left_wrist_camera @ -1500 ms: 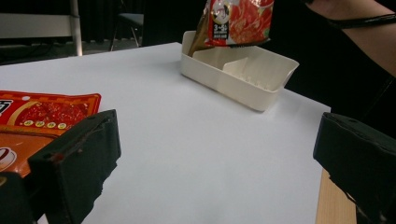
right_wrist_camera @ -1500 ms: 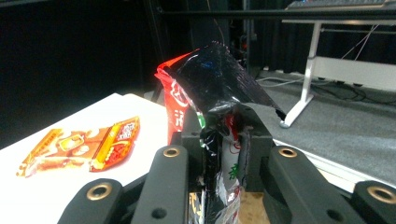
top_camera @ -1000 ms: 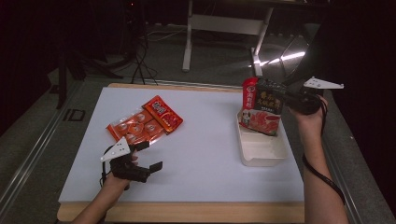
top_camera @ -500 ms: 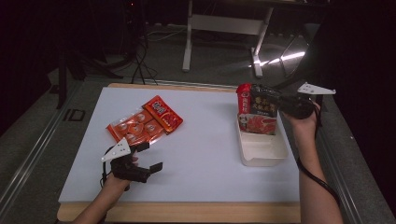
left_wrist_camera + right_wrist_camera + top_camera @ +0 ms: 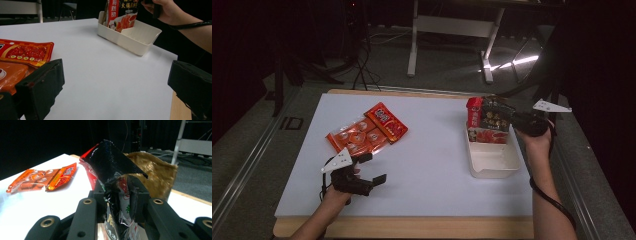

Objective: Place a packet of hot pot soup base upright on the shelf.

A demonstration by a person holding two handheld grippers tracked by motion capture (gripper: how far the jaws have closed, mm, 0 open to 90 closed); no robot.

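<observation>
A black sauce pouch [image 5: 493, 123] stands upright at the far end of a cream bin [image 5: 492, 161], beside a red pouch [image 5: 473, 112]. My right gripper [image 5: 508, 118] holds the black pouch's top edge from the right. In the right gripper view the pouch [image 5: 113, 160] is crumpled between the pads of that gripper [image 5: 119, 193]; its jaws have just been opening a little, and the pouch is still pinched. My left gripper [image 5: 374, 167] rests open on the table with nothing between its jaws [image 5: 115, 82]. Just beyond it lie an orange packet [image 5: 354, 137] and a red packet [image 5: 387, 121].
The white table top [image 5: 432, 150] lies between the packets and the bin. A gold pouch [image 5: 153, 170] stands behind the black one in the right gripper view. The table's wooden front edge [image 5: 412, 226] is near the person's forearms. Floor and stand legs lie beyond the far edge.
My right gripper has come down with the black pouch, lowering it into the far end of the bin. The left gripper has stayed in place, open.
</observation>
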